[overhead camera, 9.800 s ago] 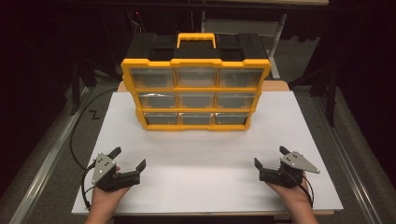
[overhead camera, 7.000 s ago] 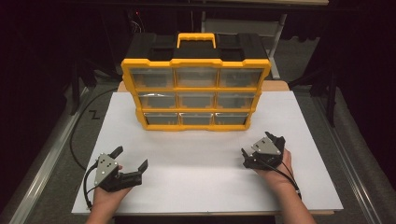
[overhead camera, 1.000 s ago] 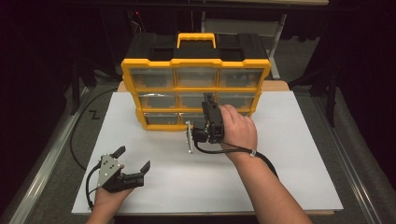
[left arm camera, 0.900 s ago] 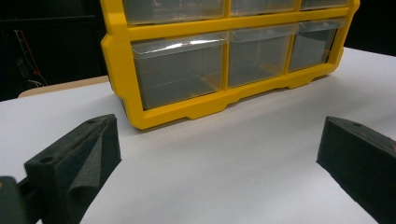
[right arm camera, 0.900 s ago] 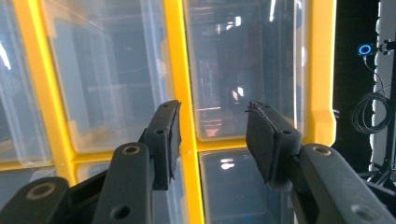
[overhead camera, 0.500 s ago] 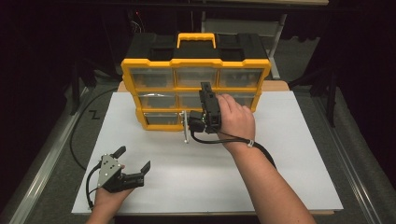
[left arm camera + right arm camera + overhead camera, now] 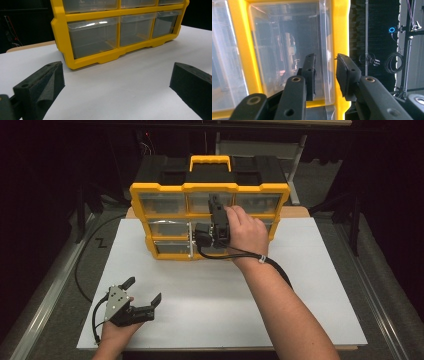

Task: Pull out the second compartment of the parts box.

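A white board [image 7: 310,285] covers the tabletop; a tan wooden edge [image 7: 296,213] peeks out behind it toward 1 o'clock. On the grey floor [image 7: 400,270], a black cable [image 7: 80,265] curves along the board's 9 o'clock side, with a small black zigzag mark [image 7: 101,243] just beside it. A metal rail [image 7: 47,305] runs at 8 o'clock, and another rail [image 7: 372,305] at 4 o'clock. In the right gripper view, a blue ring light [image 7: 391,30] glows at 2 o'clock against darkness, a coiled cable [image 7: 390,62] hanging below it beside a stand [image 7: 409,50].
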Demonstrator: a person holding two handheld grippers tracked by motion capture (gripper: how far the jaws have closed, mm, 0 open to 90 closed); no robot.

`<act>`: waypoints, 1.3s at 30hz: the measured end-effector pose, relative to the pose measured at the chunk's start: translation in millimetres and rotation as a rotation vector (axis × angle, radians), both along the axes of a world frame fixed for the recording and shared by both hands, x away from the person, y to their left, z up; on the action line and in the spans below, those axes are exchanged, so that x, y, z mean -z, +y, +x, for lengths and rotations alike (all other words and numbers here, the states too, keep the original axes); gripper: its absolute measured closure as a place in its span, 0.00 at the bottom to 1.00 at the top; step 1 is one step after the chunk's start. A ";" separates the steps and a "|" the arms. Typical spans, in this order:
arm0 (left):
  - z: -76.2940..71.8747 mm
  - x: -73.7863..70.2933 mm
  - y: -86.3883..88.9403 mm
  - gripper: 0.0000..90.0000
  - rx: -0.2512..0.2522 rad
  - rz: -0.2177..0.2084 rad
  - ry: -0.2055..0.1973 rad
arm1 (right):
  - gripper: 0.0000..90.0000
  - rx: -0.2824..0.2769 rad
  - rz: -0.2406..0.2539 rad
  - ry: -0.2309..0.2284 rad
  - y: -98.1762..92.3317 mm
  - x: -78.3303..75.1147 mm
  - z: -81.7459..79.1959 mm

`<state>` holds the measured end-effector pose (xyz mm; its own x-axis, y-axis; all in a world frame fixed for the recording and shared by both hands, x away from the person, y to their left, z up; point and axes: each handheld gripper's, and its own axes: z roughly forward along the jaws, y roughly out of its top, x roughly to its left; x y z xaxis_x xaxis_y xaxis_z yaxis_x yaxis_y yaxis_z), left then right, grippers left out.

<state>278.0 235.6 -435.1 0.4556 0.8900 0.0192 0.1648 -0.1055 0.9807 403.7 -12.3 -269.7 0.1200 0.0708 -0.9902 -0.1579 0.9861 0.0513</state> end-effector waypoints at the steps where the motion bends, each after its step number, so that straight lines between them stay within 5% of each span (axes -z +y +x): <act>1: 0.0 0.0 0.0 0.00 0.000 0.000 0.000 | 0.81 0.000 0.000 0.000 0.0 0.0 0.0; 21: -1.1 -0.8 2.6 0.00 -0.001 -0.007 -0.005 | 0.92 0.017 -0.020 -0.041 3.1 1.8 6.8; 39: -1.9 -1.8 1.3 0.00 -0.001 -0.008 -0.008 | 0.92 -0.011 -0.025 -0.058 -3.0 4.2 -24.0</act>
<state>276.1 236.9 -433.3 0.4546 0.8906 0.0162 0.1566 -0.0979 0.9828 379.7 -15.4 -273.9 0.1764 0.0478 -0.9832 -0.1705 0.9852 0.0173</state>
